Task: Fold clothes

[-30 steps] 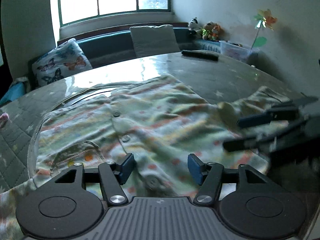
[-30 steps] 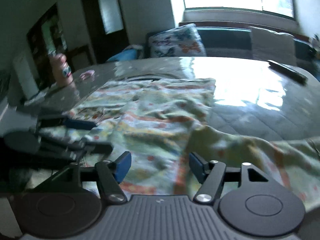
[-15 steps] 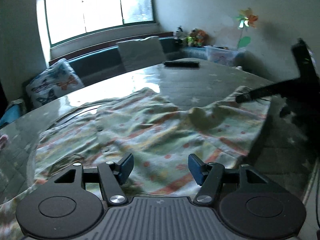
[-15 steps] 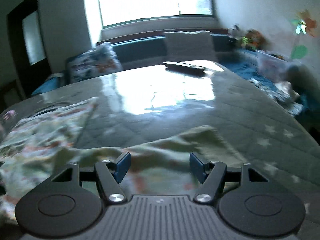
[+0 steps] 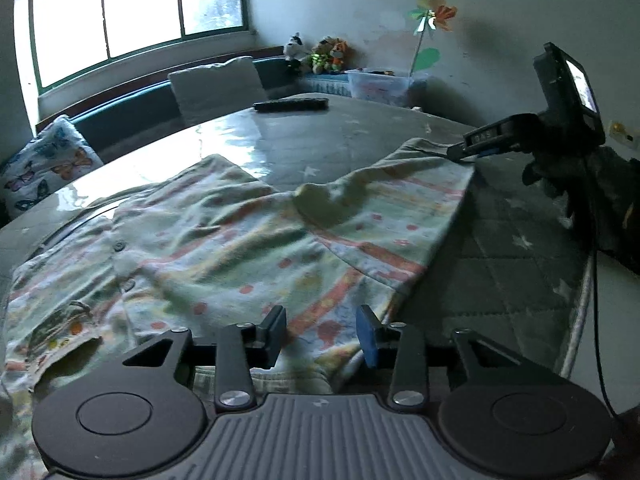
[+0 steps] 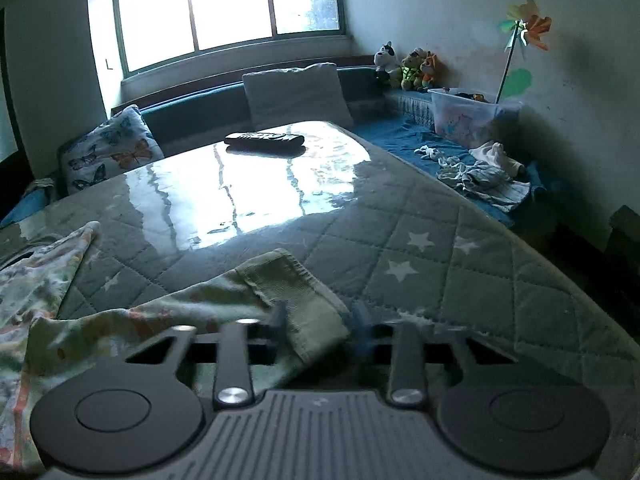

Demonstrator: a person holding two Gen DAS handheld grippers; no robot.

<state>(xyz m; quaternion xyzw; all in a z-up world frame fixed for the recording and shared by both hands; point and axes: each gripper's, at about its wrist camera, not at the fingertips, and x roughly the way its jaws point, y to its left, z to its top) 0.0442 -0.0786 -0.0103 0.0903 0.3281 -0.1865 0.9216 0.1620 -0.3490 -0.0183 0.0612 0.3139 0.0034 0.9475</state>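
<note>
I see a striped shirt (image 5: 248,240) spread flat on the quilted table (image 6: 460,280). My left gripper (image 5: 322,334) is closing over its near hem. My right gripper (image 6: 320,330) is closing on its cuff (image 6: 292,292), far right.

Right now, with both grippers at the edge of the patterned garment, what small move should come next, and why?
Probably finish closing both, then lift. The right gripper is closing around the ribbed cuff, and the left gripper is closing over the hem of the garment, with cloth between both pairs of jaws. The garment lies spread flat, unfolded, on the quilted table.
</note>
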